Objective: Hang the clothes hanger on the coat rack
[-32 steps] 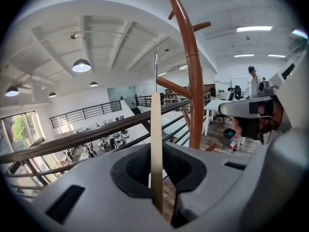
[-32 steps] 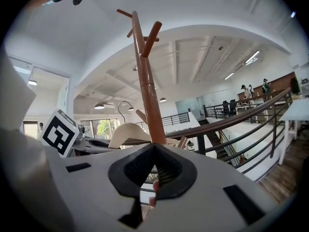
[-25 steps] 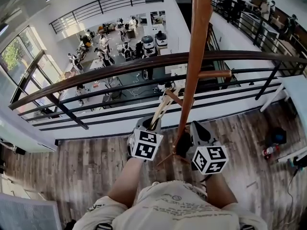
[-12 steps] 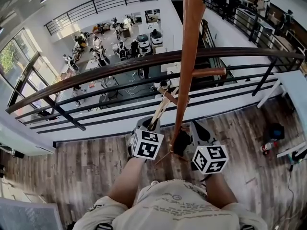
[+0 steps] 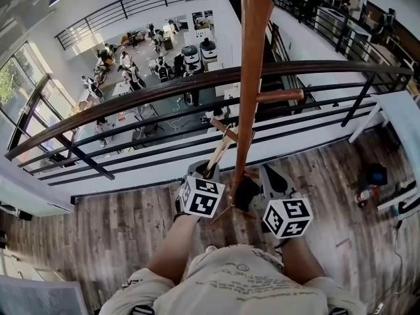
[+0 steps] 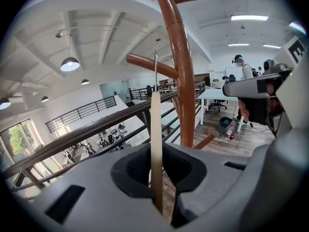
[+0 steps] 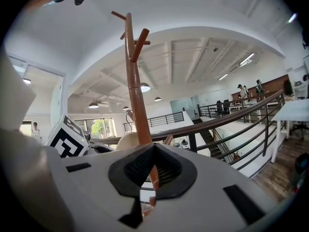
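A pale wooden clothes hanger (image 5: 220,151) stands upright in my left gripper (image 5: 209,170), which is shut on its lower end. In the left gripper view the hanger (image 6: 156,129) is edge-on between the jaws of the left gripper (image 6: 157,197). Its thin metal hook (image 6: 155,71) points up beside a lower peg (image 6: 145,62) of the coat rack. The brown coat rack pole (image 5: 252,77) rises just right of the hanger. My right gripper (image 5: 266,174) sits close to the pole's lower part. In its own view the right gripper (image 7: 147,197) is shut and holds nothing, with the pole (image 7: 135,91) beyond it.
A dark curved balcony railing (image 5: 131,100) runs just behind the rack, with an open hall far below. A white table (image 5: 400,120) stands at the right, and small items (image 5: 367,192) lie on the wood floor nearby. Another peg (image 5: 279,97) juts right from the pole.
The head view has drifted a little, so the pole sits further left in the picture. Both grippers and the hanger hold almost the same place.
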The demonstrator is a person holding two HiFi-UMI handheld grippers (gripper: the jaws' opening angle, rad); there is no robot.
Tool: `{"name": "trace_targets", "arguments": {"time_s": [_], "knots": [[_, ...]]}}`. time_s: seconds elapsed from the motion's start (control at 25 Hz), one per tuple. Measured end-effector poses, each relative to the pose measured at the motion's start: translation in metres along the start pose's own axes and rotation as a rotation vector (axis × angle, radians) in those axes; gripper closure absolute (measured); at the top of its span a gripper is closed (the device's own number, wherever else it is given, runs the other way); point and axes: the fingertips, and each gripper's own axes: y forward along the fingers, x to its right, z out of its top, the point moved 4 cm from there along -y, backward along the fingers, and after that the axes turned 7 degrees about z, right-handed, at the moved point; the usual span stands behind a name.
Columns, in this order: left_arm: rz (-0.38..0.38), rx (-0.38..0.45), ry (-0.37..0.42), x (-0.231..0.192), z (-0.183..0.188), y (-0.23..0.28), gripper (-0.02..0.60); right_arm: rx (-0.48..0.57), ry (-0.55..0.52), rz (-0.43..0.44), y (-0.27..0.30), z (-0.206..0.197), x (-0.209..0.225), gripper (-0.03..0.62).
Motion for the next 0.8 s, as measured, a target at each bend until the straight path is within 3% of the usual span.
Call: {"name": "trace_targets", "arguments": {"time_s": [0.8], "knots": [[-0.043, -0.021, 0.029, 0.014, -0.011, 0.011, 0.528, -0.018, 0.022, -0.030, -0.002, -0.009, 0.007, 0.595]]}}
